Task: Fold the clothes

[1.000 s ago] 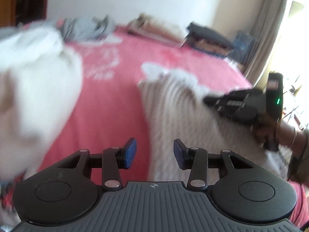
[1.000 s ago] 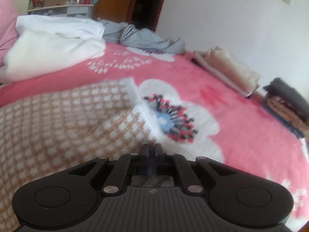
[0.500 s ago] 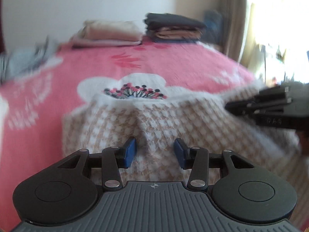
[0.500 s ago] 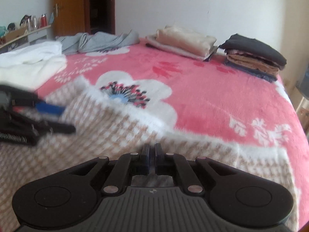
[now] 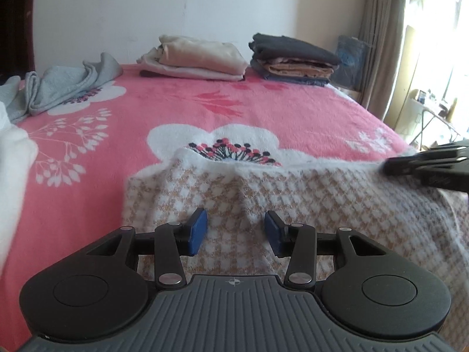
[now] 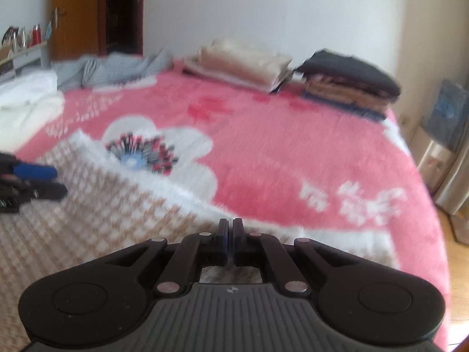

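Note:
A beige-and-white checked garment [image 5: 322, 199] with a fluffy white edge lies spread on the near part of the pink flowered bed [image 5: 263, 111]. My left gripper [image 5: 236, 231] hovers open just above its near left part, nothing between the blue pads. In the right wrist view the same garment [image 6: 102, 211] fills the lower left. My right gripper [image 6: 230, 234] is shut at its white edge, with fabric showing under the fingers. The right gripper [image 5: 425, 167] shows at the left wrist view's right edge, and the left gripper [image 6: 38, 179] at the right wrist view's left edge.
At the bed's far side sit a folded beige stack [image 5: 199, 55] and a dark-topped folded stack [image 5: 296, 58]. Crumpled grey clothes [image 5: 67, 85] lie far left, a white garment [image 5: 11, 158] at the left edge. A curtain [image 5: 381, 44] hangs right of the bed.
My left gripper swung from beside the white pile to over the checked garment and stayed open. The right gripper stayed shut and turned with the garment's edge toward the far wall.

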`<state>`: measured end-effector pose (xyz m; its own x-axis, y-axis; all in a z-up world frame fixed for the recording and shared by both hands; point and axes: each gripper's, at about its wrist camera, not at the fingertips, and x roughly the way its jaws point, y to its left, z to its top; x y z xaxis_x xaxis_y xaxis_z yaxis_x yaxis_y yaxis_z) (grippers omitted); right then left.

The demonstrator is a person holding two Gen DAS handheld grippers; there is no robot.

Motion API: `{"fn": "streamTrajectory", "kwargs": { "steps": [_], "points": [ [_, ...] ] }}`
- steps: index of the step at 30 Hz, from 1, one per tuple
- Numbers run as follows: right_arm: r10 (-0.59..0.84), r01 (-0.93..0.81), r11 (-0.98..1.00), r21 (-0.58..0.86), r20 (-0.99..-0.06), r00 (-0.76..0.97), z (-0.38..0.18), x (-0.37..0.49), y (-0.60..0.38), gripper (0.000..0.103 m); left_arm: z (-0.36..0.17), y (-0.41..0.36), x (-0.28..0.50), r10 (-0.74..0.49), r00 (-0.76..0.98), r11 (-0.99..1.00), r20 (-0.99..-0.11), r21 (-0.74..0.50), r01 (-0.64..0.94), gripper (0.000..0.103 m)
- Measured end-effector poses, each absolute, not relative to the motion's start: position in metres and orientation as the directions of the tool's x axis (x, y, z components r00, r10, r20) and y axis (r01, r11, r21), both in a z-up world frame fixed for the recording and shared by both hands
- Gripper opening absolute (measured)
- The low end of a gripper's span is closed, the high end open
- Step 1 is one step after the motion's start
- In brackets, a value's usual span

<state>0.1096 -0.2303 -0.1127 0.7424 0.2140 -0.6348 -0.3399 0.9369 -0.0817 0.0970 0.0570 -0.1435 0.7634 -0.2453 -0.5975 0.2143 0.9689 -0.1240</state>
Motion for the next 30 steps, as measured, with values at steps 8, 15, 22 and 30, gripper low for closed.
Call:
{"fn": "streamTrajectory", "kwargs": {
  "steps": [8, 15, 22, 30],
  "points": [
    [-0.012, -0.141, 0.978, -0.156, -0.710, 0.704, -0.139, 0.108, -0.292, 0.000, -0.151, 0.059, 0.095, -0.234, 0.776, 0.971, -0.586, -0.109, 0.211, 0.044],
    [0.040, -0.106, 0.993, -0.060, -0.662, 0.748, -0.080, 0.078, -0.287, 0.000, -0.143, 0.036, 0.076, -0.312, 0.757, 0.945, -0.575, -0.103, 0.312, 0.043],
    [0.282, -0.413, 0.910, -0.039, -0.672, 0.685, -0.083, 0.051, -0.217, 0.000, -0.133, 0.006, 0.054, -0.405, 0.719, 0.897, -0.565, -0.091, 0.433, 0.043],
    [0.287, -0.452, 0.890, -0.059, -0.697, 0.657, -0.090, 0.054, -0.190, 0.001, -0.149, -0.010, 0.057, -0.382, 0.671, 0.890, -0.635, -0.058, 0.451, 0.044]
  ]
}}
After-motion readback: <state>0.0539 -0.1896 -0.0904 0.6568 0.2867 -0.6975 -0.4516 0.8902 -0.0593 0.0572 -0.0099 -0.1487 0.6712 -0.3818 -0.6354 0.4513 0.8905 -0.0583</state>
